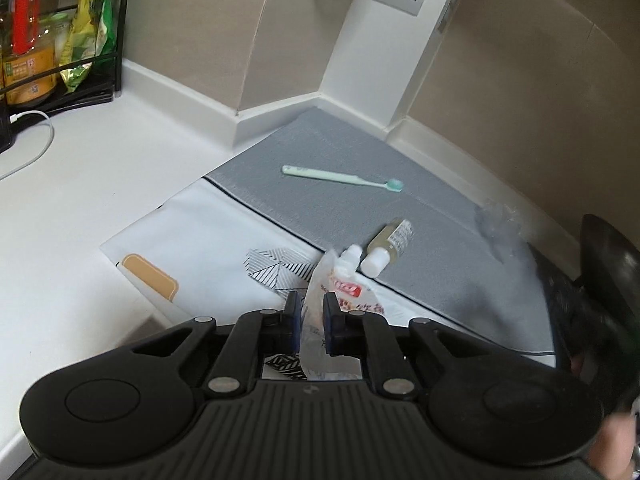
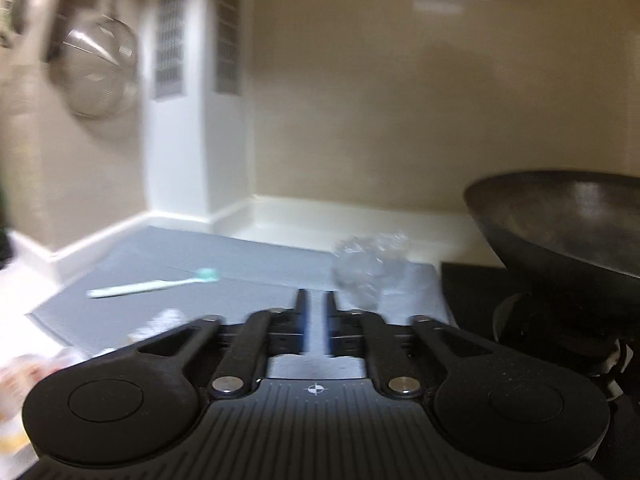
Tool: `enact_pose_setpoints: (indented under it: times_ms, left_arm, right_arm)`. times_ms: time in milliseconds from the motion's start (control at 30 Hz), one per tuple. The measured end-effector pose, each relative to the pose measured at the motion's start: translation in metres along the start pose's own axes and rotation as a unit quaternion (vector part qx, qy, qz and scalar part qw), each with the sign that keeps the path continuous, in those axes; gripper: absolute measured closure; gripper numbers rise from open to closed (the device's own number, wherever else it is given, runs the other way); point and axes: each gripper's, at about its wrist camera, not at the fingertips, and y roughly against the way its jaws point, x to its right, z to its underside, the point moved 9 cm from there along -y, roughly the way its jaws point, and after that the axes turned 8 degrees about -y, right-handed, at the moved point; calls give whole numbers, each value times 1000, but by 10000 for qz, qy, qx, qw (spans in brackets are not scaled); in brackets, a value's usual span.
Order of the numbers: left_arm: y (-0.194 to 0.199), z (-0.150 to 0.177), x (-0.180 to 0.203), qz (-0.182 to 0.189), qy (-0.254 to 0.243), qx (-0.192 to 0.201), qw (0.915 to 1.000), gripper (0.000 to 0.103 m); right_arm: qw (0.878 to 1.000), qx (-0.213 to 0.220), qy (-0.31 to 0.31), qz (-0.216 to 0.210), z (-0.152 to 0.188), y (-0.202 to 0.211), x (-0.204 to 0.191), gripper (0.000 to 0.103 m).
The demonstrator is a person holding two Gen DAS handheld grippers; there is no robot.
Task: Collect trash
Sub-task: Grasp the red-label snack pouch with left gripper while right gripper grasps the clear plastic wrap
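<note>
Gripping wrapper [image 1: 320, 308], left tool [image 1: 311, 322] above mat edge

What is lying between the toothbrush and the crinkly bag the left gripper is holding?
In the left wrist view, a small bottle with a white cap lies on the gray mat between the toothbrush and the bag.

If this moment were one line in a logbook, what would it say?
left gripper: shut on plastic wrapper | right gripper: open, nothing between fingers | still on grey mat: toothbrush, small bottle, crumpled clear plastic

- Left gripper [image 1: 311, 312]: black ribbed body, round side discs, silver pins behind blue-edged fingers [image 1: 292, 320].
- Right gripper [image 2: 316, 312]: same build; a white crosshair is printed behind the fingers.
</note>
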Motion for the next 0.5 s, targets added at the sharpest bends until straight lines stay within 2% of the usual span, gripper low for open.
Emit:
enact_pose_setpoints:
  times_ms: [33, 67, 100, 300, 433, 467, 500]
  left_arm:
    - [-4, 2, -1, -38, -9, -46, 10000, 91]
    - [-7, 4, -2, -50, 12, -81, 10000, 91]
    - [-9, 5, -4, -50, 55, -103, 9999, 91]
    - [-20, 8, -11, 101, 171, -126, 9997, 92]
    - [-26, 10, -14, 187, 162, -160, 9996, 92]
    - [-27, 11, -15, 217, 186, -176, 9994, 92]
    - [-28, 11, -16, 245, 200, -190, 9993, 92]
  right_arm:
    - [9999, -91, -77, 70, -1, -11, 3, 41]
    - [9997, -150, -146, 117, -2, -21, 6, 32]
    - [9996, -174, -167, 165, -1, -29, 9, 28]
    - [9959, -525, -428, 607, -1, -96, 27, 22]
    - [9929, -739, -350, 869, 0, -143, 30, 19]
    - [9915, -830, -325, 951, 2, -154, 32, 19]
    - [9906, -916, -325, 963, 4, -161, 34, 29]
